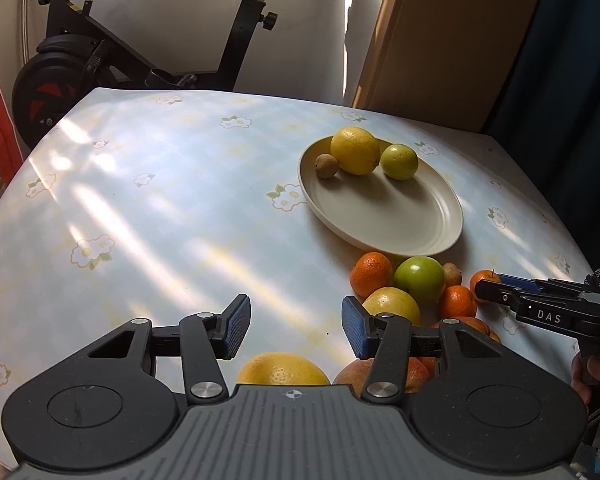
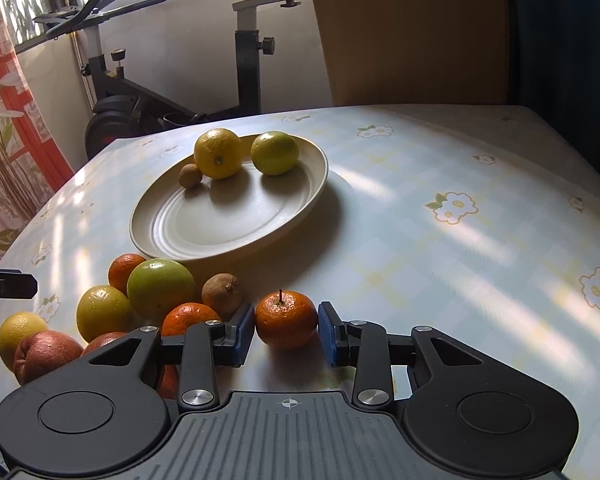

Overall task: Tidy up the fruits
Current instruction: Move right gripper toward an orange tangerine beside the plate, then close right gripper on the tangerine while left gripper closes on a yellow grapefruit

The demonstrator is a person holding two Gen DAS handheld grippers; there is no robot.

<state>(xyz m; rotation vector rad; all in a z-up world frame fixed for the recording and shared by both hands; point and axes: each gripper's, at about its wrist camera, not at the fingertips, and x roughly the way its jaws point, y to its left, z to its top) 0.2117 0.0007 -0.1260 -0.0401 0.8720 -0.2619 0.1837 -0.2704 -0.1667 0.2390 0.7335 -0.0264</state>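
Observation:
A cream oval plate [image 2: 228,216] holds a large yellow citrus [image 2: 217,158], a green-yellow fruit [image 2: 275,153] and a small brown fruit [image 2: 190,176]. In front of it lies a pile of loose fruit [image 2: 161,288]: oranges, a green one, yellow ones, a brown one. At the pile's right end a stemmed tangerine [image 2: 286,319] rests on the table, and my right gripper [image 2: 286,334] is shut on it, both blue pads against its sides. My left gripper [image 1: 296,328] stands open over bare tablecloth with nothing between its fingers. A yellow citrus [image 1: 282,370] lies just under it.
The table [image 1: 160,208] wears a pale checked cloth with flowers. An exercise bike [image 1: 80,64] stands beyond its far left edge, and a wooden panel [image 1: 440,40] beyond the far right. The left half of the tabletop is bare.

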